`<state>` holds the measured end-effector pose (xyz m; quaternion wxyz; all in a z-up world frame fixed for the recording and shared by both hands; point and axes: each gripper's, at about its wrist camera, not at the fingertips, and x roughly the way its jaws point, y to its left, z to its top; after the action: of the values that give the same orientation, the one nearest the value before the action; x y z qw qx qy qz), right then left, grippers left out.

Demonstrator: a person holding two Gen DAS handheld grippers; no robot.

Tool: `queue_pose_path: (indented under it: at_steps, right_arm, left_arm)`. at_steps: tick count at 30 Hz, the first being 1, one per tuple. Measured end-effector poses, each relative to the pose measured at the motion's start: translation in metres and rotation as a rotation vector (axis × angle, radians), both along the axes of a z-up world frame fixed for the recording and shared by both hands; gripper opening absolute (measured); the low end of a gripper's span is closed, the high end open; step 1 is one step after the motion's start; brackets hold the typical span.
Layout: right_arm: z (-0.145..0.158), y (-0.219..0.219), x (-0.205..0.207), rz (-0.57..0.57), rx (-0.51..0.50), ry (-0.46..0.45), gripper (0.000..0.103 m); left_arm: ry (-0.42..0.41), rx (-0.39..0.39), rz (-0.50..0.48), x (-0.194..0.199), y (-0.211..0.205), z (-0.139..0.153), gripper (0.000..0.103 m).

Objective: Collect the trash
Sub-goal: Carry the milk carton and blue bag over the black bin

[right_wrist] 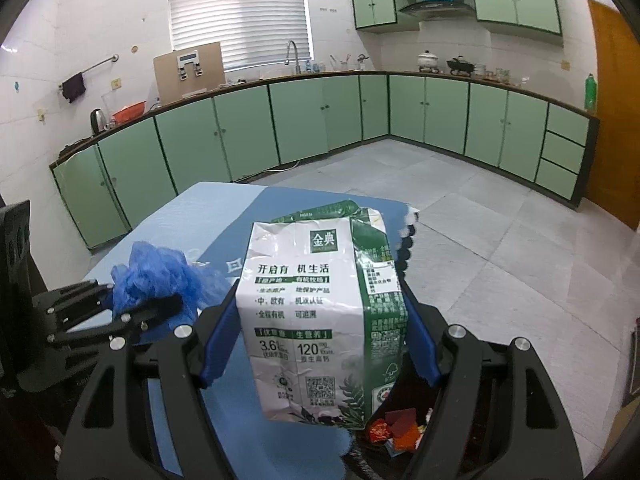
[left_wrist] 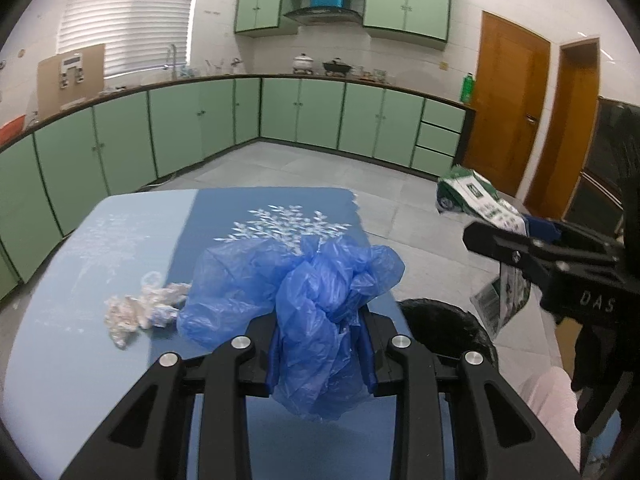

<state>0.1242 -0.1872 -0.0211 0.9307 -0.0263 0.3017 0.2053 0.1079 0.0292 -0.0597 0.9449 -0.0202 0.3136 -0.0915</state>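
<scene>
A crumpled blue plastic bag [left_wrist: 316, 300] was gripped between the blue-padded fingers of the left claw [left_wrist: 324, 356], which was clenched on it; the bag was held above the near part of the surface [left_wrist: 80, 360], its loose folds spreading forward over the darker blue cloth [left_wrist: 224, 216] with the white leaf pattern. In the right wrist view the same bag [right_wrist: 156, 280] was seen at the left, bunched in the left claw [right_wrist: 132, 312].

A crushed white-and-green milk carton [right_wrist: 312, 320] was grasped by the right claw [right_wrist: 316, 340], clamped from both sides by the blue pads, upright with its printed face toward the camera. It was held over the right edge of the surface, just above a black bin [right_wrist: 400, 436] in which red and orange wrappers [right_wrist: 396, 428] could be seen. In the left wrist view the carton [left_wrist: 476, 196] was seen at the right, held in the right claw [left_wrist: 520, 244], with the rim of the black bin [left_wrist: 448, 316] just beside the surface's right edge.

A crumpled white wad of plastic or paper [left_wrist: 140, 308] was left lying on the light blue part of the surface, just to the left of the blue bag and toward the left edge.

Green cabinets [left_wrist: 200, 128] were ranged along the walls behind, and a brown door [left_wrist: 508, 104] was seen at the right.
</scene>
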Motion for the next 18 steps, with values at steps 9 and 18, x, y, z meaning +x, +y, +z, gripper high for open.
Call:
queue_pose_path:
  at_steps: [9,18]
  right_arm:
    - [-0.002,-0.029,-0.011,-0.064,-0.008,-0.005,0.07]
    - [-0.008,-0.065,-0.011,-0.123,0.005,-0.004,0.07]
  left_arm:
    - [0.012,0.0,-0.056,0.005,-0.022,-0.002,0.031]
    - [0.001,0.02,-0.104,0.016,-0.053,0.001,0.031]
